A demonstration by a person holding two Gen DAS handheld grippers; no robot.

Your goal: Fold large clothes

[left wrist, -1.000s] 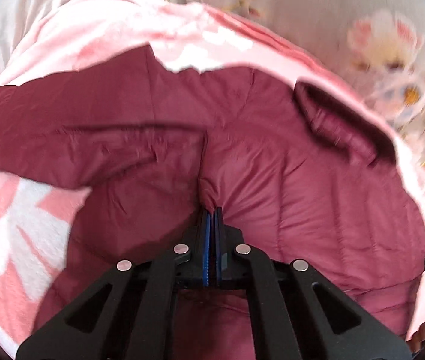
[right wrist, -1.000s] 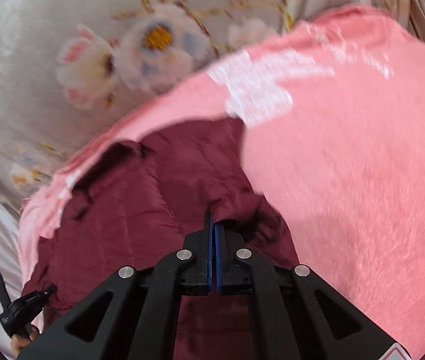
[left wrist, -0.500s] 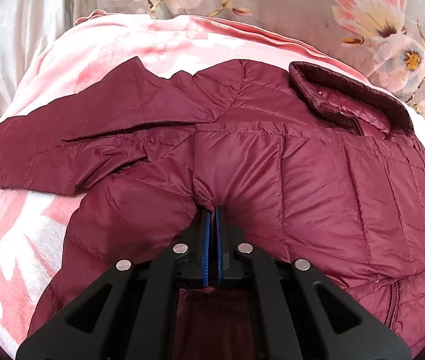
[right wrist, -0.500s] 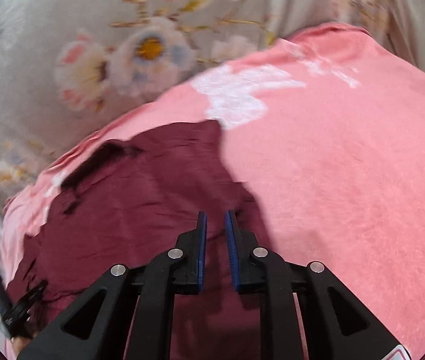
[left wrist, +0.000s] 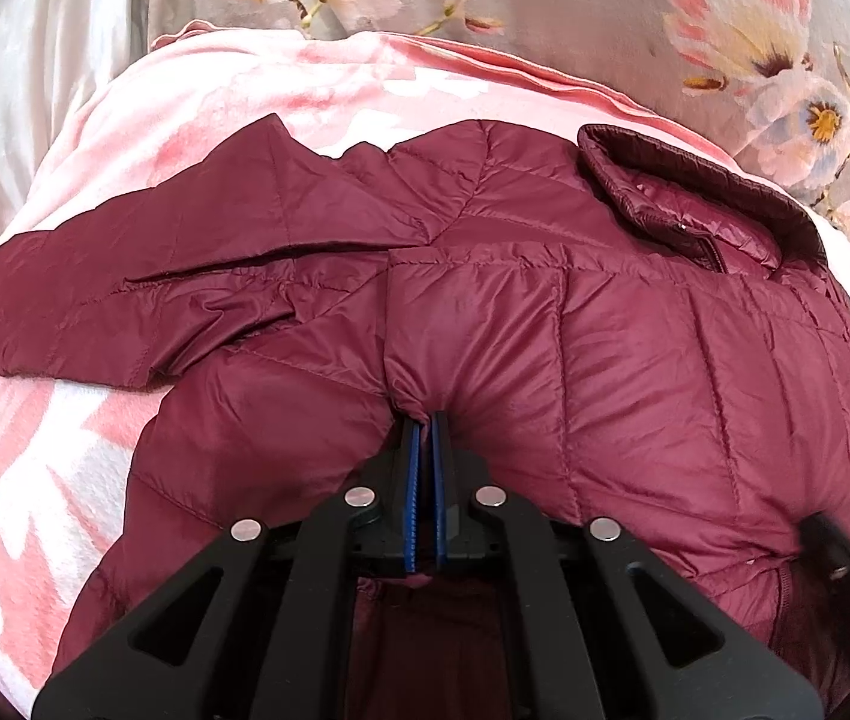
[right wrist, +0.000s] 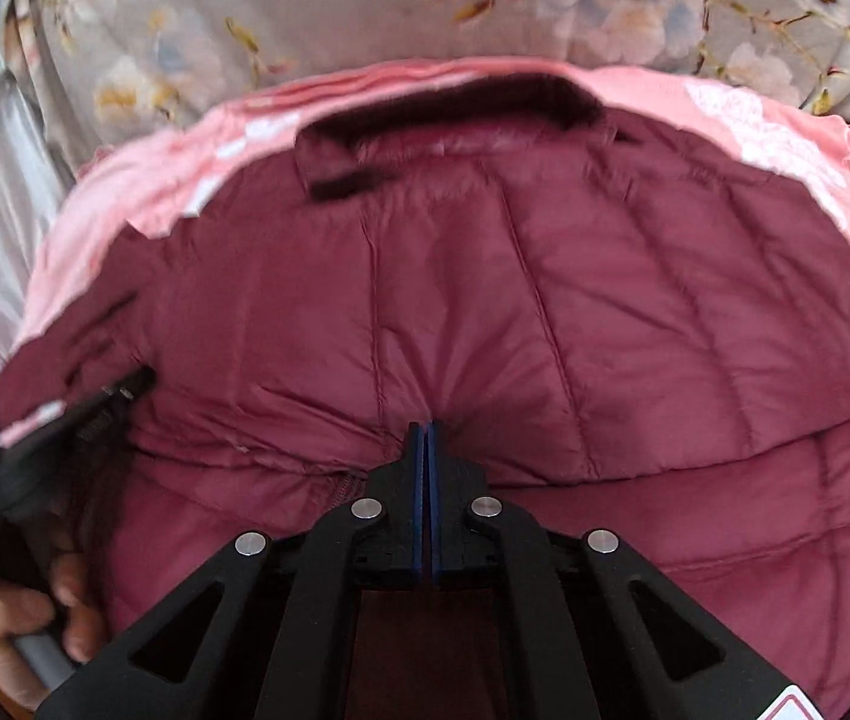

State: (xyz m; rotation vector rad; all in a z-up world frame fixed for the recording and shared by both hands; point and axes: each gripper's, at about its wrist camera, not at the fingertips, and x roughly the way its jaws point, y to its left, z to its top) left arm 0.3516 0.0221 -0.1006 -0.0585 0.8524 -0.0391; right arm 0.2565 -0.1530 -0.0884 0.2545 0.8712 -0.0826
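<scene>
A maroon quilted puffer jacket (left wrist: pixel 634 330) lies front up on a pink blanket (left wrist: pixel 35 450). Its collar (left wrist: pixel 694 198) is at the far right and one sleeve (left wrist: pixel 125 276) stretches left. My left gripper (left wrist: pixel 425 420) is shut on a pinch of jacket fabric at the lower body. In the right wrist view the jacket (right wrist: pixel 544 300) fills the frame, collar (right wrist: pixel 454 102) at the far side. My right gripper (right wrist: pixel 426 429) is shut on a fold of the jacket near its hem. The left gripper (right wrist: pixel 35 450) shows at the left, held by a hand.
A grey floral bedspread (left wrist: pixel 604 18) lies beyond the blanket, also in the right wrist view (right wrist: pixel 365 6). A pale curtain or sheet (left wrist: pixel 23 60) hangs at the far left. The right gripper's body (left wrist: pixel 844 576) shows blurred at the lower right of the left wrist view.
My right gripper opened, let go of the jacket's edge, moved left over the jacket and shut on a fold near the hem. My left gripper stayed shut on the fabric.
</scene>
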